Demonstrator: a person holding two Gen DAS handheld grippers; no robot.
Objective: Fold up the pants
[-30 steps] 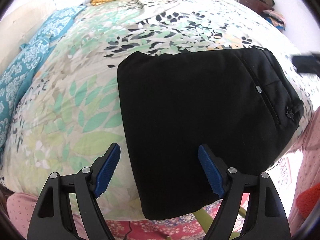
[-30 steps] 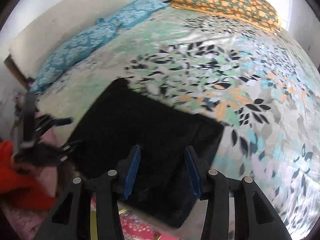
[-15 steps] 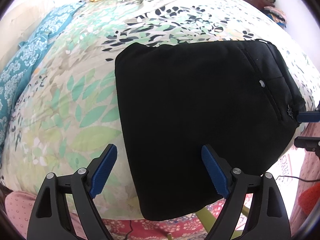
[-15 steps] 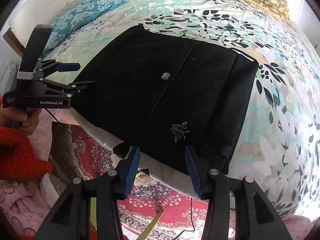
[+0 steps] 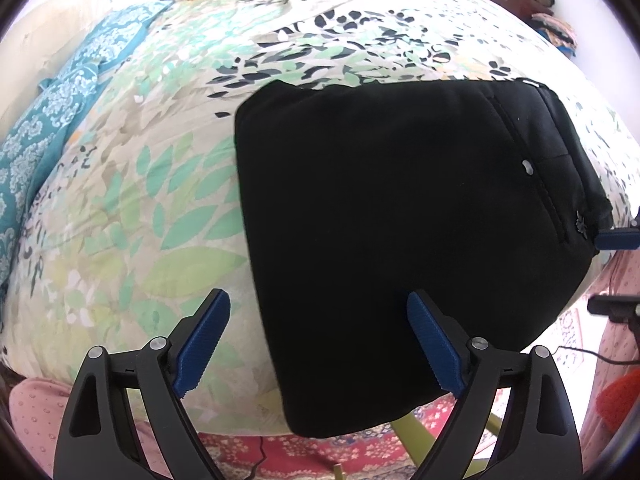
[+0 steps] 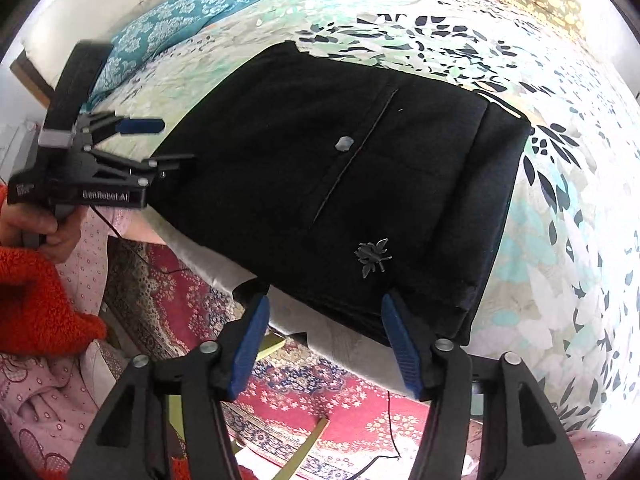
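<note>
Leaf-print bedspread carries the folded black pants at its near edge. Both claws, left gripper and right gripper, have backed off, jaws apart and empty; folding looks finished.

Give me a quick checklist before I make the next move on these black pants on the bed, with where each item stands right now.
1. Left gripper open and empty: ok, its blue pads are spread with no cloth between them.
2. Right gripper open and empty: ok, it sits back from the near edge.
3. Folded black pants in a compact rectangle: ok, pocket slit and grey button face up.
4. Pants fully supported by the floral bedspread: not ok, the near edge overhangs the bed side above the red patterned rug.
5. Layers underneath aligned: cannot tell, they are hidden.
</note>
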